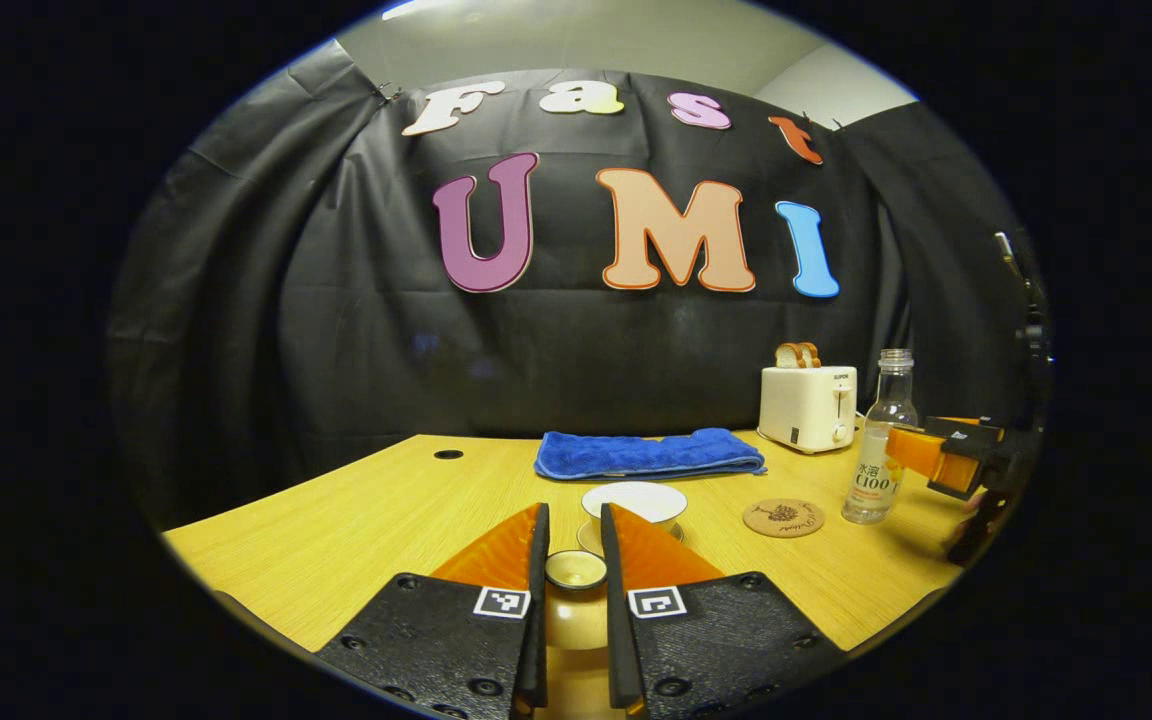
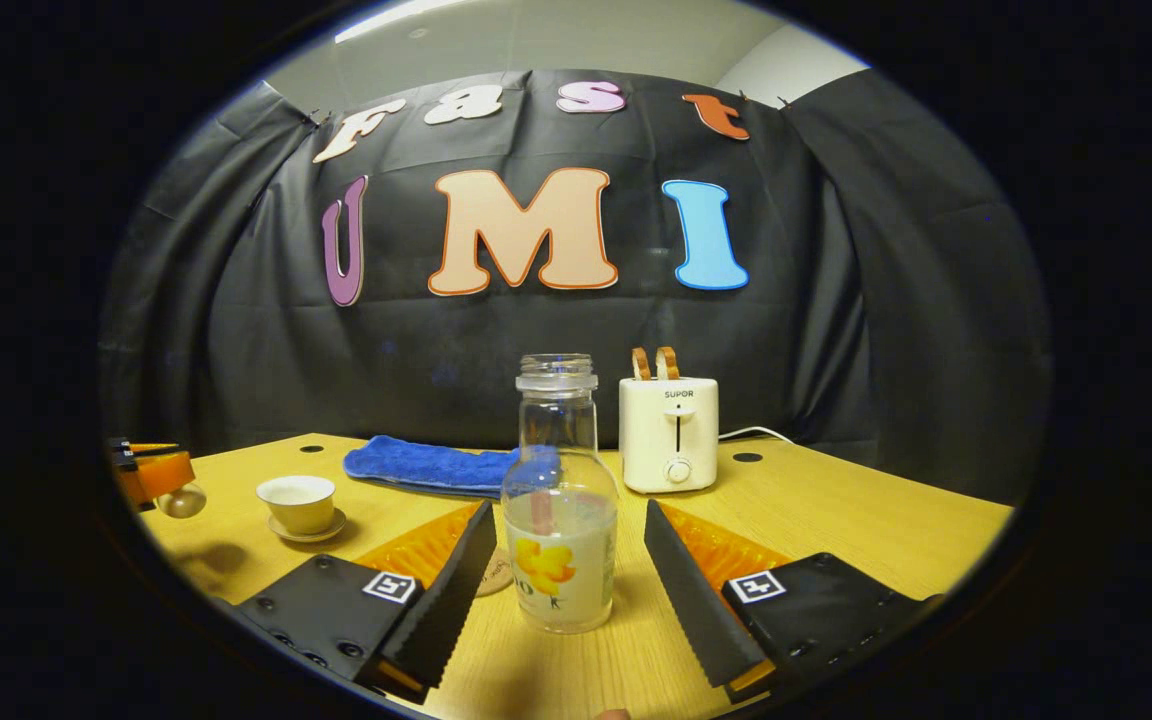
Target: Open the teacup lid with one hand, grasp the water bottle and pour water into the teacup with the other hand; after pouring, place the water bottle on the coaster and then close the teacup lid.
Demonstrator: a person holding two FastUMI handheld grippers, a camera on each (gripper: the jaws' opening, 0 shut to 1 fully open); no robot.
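My left gripper [image 1: 573,515] is shut on the knob of the teacup lid [image 1: 576,572], holding it off the table just in front of the teacup. The white teacup [image 1: 633,503] stands uncovered on its saucer. In the right gripper view, that cup [image 2: 298,502] sits at the far left with the lifted lid [image 2: 181,498] beside it. The clear water bottle [image 2: 558,500], capless and partly full, stands upright between the open fingers of my right gripper [image 2: 568,512], with a gap on each side. A round cork coaster [image 1: 784,517] lies left of the bottle [image 1: 879,445].
A folded blue towel [image 1: 648,453] lies behind the teacup. A white toaster [image 2: 669,435] with bread slices stands at the back, its cable trailing right. The wooden table [image 1: 336,530] has small round holes near its rear edge.
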